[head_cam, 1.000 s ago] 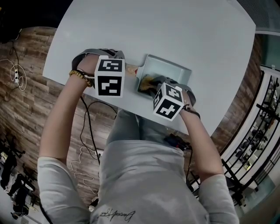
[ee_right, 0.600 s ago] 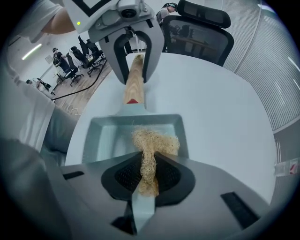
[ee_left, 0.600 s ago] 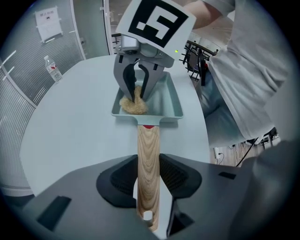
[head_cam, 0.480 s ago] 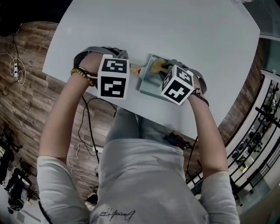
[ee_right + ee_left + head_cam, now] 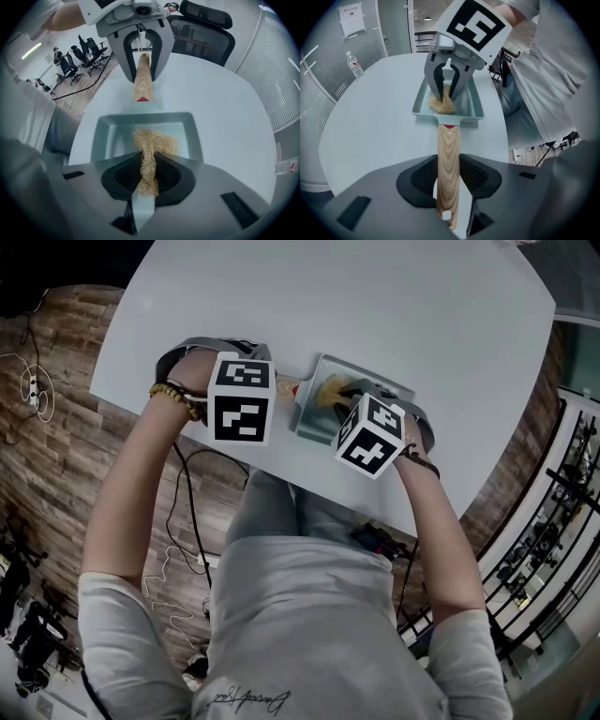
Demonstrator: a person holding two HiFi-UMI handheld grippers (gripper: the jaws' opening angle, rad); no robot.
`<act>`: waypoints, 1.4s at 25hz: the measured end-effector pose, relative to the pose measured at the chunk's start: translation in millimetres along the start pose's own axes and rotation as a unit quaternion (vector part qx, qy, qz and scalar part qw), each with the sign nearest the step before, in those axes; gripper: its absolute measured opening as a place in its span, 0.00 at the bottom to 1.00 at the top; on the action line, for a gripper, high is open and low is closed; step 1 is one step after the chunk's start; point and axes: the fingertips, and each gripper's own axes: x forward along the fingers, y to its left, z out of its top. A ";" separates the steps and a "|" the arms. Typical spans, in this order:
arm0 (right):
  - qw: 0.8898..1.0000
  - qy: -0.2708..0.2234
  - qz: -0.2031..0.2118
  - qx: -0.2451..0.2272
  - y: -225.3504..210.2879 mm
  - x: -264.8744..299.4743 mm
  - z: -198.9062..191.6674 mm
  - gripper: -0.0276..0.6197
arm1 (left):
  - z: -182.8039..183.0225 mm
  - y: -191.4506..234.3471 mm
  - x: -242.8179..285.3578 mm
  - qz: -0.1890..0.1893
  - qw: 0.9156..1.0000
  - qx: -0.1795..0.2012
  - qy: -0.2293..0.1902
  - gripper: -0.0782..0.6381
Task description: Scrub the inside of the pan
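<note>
A pale green rectangular pan (image 5: 311, 420) lies on the white table, its wooden handle (image 5: 448, 150) pointing left in the head view. My left gripper (image 5: 448, 180) is shut on that handle, with a pad pressed to each side of the wood. A tan fibrous scrubber (image 5: 154, 140) is pinched in my right gripper (image 5: 149, 176), which is shut on it. The loose end of the scrubber (image 5: 440, 105) rests on the pan floor close to the handle end. From the left gripper view, the right gripper (image 5: 447, 93) reaches down into the pan (image 5: 473, 115).
The pan sits near the table's front edge, close to the person's lap. A water bottle (image 5: 355, 65) stands far off on the table (image 5: 375, 296). An office chair (image 5: 201, 23) is behind the table, and cables (image 5: 37, 399) lie on the wooden floor.
The right gripper carried the scrubber from the pan's near side towards its far side, then came a little way back. The left gripper and the handle stayed still.
</note>
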 end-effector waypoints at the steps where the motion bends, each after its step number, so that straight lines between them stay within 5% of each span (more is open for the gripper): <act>1: 1.000 0.001 0.007 -0.001 7.2 0.2 -0.5 0.15 | -0.6 -0.3 0.2 0.000 1.000 0.000 0.002 0.32; 11: 0.998 0.012 0.065 -0.007 58.4 -3.3 -13.3 0.15 | -1.4 0.9 -0.9 0.007 1.000 -0.003 0.008 0.32; 27: 1.000 0.005 -0.004 0.013 -26.1 -6.2 -23.4 0.15 | 0.0 -1.6 -1.1 0.003 1.000 0.018 0.015 0.32; 35: 1.000 0.001 -0.009 0.019 -29.4 -6.0 -23.4 0.15 | -0.2 -2.4 0.0 0.001 1.000 0.010 0.015 0.32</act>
